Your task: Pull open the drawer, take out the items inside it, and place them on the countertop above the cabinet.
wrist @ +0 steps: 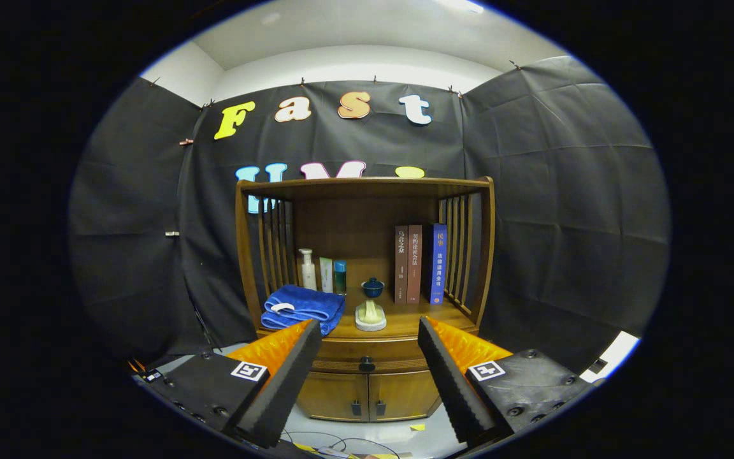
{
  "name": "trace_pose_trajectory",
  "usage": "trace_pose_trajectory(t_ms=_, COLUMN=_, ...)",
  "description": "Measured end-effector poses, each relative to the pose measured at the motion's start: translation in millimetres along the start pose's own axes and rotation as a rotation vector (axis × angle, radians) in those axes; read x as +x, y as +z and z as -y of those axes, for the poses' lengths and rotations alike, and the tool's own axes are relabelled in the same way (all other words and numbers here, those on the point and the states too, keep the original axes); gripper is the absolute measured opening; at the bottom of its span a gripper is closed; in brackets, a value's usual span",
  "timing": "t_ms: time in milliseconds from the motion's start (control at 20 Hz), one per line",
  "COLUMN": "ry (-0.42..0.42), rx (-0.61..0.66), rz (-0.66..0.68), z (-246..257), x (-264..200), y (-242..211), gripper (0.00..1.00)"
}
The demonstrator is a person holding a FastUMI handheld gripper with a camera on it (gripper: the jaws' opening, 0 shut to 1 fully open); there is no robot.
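A wooden cabinet (pixel 365 268) stands against the booth's wall, some way beyond my fingers. Its drawer (pixel 367 358) is closed, with a dark round knob (pixel 366 364) in the middle, seen through the gap between my fingers. Above the drawer is the countertop (pixel 405 322). My gripper (pixel 369 336) is open, fingers spread wide with nothing between them, held well short of the cabinet. The drawer's contents are hidden.
On the countertop lie a folded blue towel (pixel 303 306), a pump bottle (pixel 307 269), two small tubes (pixel 332 275), a blue lidded cup (pixel 373 287), a pale holder (pixel 371 315) and three upright books (pixel 420 262). Two lower doors (pixel 367 395) sit under the drawer. Cables (pixel 335 443) lie on the floor.
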State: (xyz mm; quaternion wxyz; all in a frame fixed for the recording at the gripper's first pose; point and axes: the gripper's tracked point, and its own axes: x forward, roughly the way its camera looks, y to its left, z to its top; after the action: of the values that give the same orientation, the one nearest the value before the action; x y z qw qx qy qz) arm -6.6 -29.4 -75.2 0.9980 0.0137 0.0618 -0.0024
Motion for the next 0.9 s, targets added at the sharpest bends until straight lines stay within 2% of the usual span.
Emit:
trace_pose_trajectory(t_ms=250, ry=-0.011, rx=-0.002, rz=-0.009, z=1, x=-9, y=0, gripper=0.99)
trace_pose_trajectory(t_ms=900, ry=0.034, rx=-0.032, rz=-0.023, z=-12, x=-11, y=0, gripper=0.99)
